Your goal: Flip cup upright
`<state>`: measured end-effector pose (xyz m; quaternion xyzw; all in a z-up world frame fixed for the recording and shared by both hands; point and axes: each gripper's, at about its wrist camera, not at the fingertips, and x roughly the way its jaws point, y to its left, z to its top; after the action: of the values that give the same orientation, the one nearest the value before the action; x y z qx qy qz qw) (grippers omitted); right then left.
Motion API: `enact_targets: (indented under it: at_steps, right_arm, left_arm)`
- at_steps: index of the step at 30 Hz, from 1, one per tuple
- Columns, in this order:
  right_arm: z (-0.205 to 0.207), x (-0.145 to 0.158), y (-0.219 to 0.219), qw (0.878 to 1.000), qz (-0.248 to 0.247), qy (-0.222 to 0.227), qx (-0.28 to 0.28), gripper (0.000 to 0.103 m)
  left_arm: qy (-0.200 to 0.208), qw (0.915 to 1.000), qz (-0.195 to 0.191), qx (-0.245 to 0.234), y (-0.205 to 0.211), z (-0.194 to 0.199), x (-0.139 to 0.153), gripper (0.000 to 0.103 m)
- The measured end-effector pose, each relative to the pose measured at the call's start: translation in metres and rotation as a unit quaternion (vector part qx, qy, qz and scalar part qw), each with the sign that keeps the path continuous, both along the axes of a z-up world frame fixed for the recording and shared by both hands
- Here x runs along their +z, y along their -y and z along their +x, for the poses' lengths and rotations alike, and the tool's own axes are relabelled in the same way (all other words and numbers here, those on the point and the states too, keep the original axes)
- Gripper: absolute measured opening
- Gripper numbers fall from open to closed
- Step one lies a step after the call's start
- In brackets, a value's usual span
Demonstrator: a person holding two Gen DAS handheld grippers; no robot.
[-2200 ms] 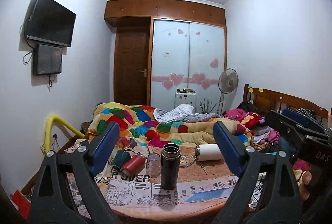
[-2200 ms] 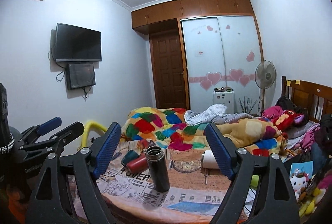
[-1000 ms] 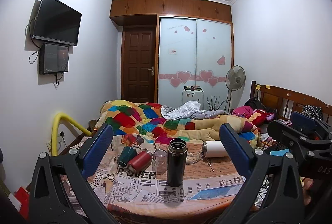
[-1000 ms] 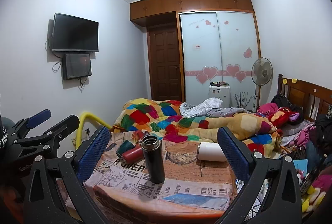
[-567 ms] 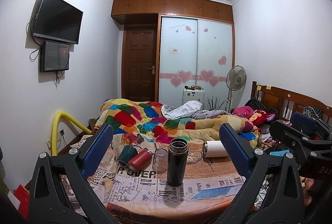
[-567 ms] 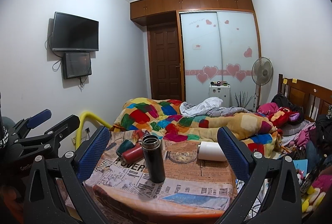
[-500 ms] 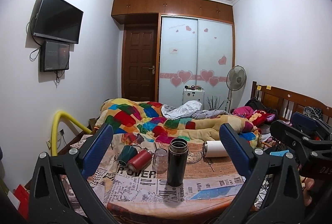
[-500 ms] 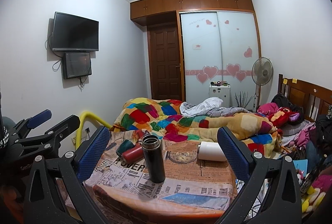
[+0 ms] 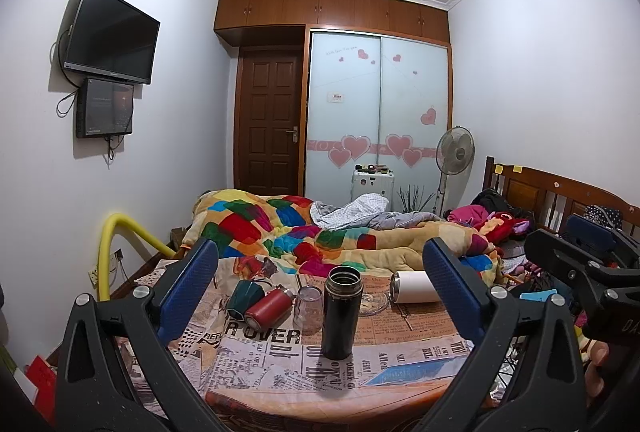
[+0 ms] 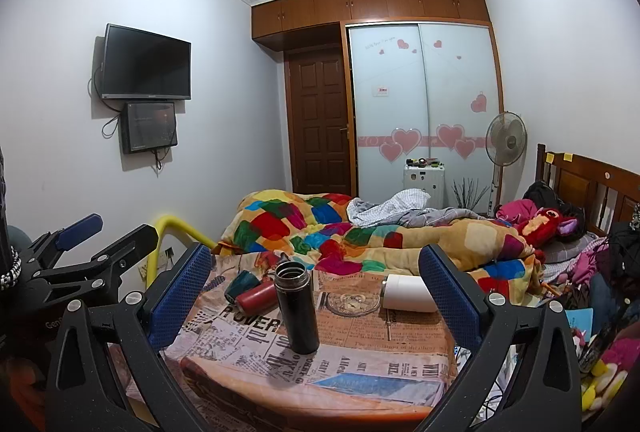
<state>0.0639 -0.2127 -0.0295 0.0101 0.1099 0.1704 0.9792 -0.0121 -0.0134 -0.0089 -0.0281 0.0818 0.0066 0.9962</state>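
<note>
A black flask (image 9: 341, 312) stands upright and open-topped on the newspaper-covered table (image 9: 416, 336); it also shows in the right wrist view (image 10: 298, 307). Behind it a red bottle (image 9: 267, 308), a green cup (image 9: 240, 294) and a white cup (image 9: 412, 286) lie on their sides. A clear glass (image 9: 308, 306) stands mouth down. My left gripper (image 9: 320, 288) is open and empty, back from the table. My right gripper (image 10: 316, 284) is open and empty too.
A glass dish (image 10: 352, 302) sits mid-table. A bed with a colourful quilt (image 9: 288, 228) lies behind the table. A yellow pipe (image 9: 108, 252) is at the left. Clutter and toys (image 10: 600, 352) lie at the right. The other gripper shows at each view's edge.
Both grippers pulled back slightly and their jaws widened since 2.2 s ago. Nothing on the table has moved in the last second.
</note>
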Motion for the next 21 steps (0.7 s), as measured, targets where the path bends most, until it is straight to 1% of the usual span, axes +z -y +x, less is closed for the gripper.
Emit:
enact_targets:
  at_steps: [21]
  right_arm:
    - [-0.0001, 0.0006, 0.0039, 1.000, 0.000, -0.001, -0.002, 0.103]
  left_arm:
    - [-0.001, 1.0000, -0.002, -0.007, 0.0014, 0.0026, 0.0053, 0.103]
